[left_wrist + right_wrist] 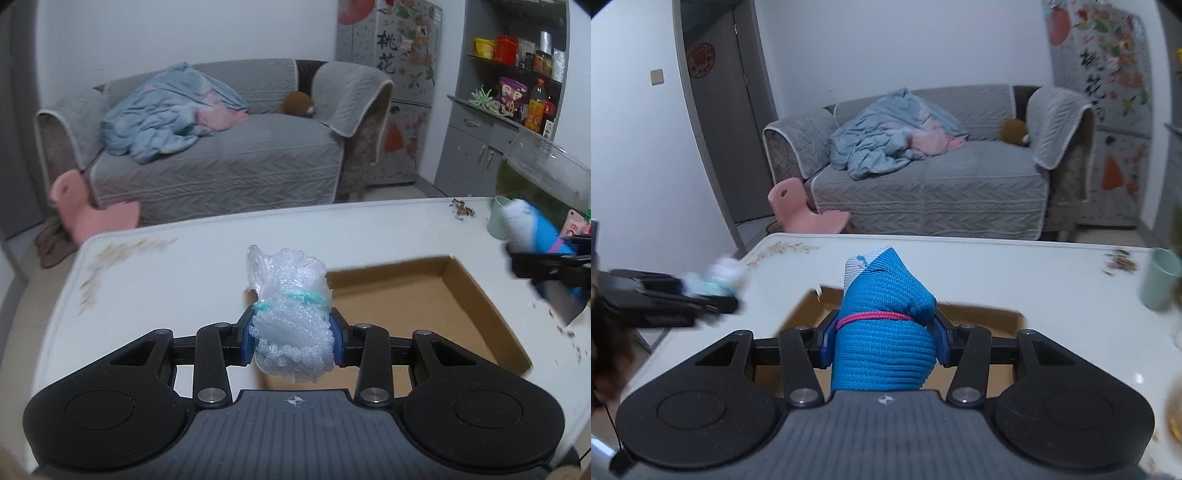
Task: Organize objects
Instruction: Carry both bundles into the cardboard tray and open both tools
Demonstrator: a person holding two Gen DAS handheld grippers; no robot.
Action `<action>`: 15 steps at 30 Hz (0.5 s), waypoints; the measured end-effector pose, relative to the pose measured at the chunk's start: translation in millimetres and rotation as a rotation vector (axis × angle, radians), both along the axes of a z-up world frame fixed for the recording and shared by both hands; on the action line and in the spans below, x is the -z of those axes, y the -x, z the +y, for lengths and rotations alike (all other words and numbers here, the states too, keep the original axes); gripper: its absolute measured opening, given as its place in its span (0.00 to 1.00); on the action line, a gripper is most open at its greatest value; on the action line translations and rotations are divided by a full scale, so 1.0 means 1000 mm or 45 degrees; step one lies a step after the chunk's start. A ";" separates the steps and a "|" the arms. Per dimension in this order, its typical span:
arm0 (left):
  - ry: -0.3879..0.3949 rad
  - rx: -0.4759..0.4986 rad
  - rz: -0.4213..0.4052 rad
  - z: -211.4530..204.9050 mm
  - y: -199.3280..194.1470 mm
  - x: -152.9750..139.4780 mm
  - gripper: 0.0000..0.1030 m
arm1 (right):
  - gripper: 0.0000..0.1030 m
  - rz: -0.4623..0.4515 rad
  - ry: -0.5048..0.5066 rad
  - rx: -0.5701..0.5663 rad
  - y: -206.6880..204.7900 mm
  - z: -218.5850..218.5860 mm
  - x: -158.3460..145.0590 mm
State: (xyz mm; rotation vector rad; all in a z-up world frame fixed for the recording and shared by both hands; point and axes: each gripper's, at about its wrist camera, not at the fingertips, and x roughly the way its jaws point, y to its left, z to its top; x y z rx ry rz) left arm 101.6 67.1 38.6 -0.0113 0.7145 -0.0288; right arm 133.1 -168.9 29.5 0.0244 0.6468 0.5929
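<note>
The left gripper (293, 341) is clenching a bubble-wrap bundle (290, 314) between its blue pads, squeezing it low down, below the teal elastic band (295, 298) that is keeping the roll from unfurling. The right gripper (884, 341) is likewise clamping a rolled blue knit cloth (882, 332), cinched by a pink band (875, 316), with a white striped edge poking out at the top. Both bundles are being held upright and clear of the white table (166, 280), in the air over or just beside the open cardboard box (424, 295) lying flat on it; exact height above the box cannot be judged. The box is sitting between the two grippers, which suggests it is serving as the collection point, so both items are probably being carried toward it for dropping in. Its interior is showing only bare cardboard where visible. A pale green cup (1160, 280) is standing near the table's far right edge, well apart from the box.
</note>
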 end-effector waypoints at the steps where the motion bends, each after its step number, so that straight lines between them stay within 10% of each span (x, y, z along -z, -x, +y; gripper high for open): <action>1: 0.017 -0.002 0.015 -0.002 -0.016 0.007 0.43 | 0.44 0.014 0.008 -0.008 -0.010 0.009 0.004; 15: -0.063 0.009 0.194 -0.005 -0.089 0.111 0.44 | 0.44 0.314 0.088 -0.007 -0.084 0.066 0.078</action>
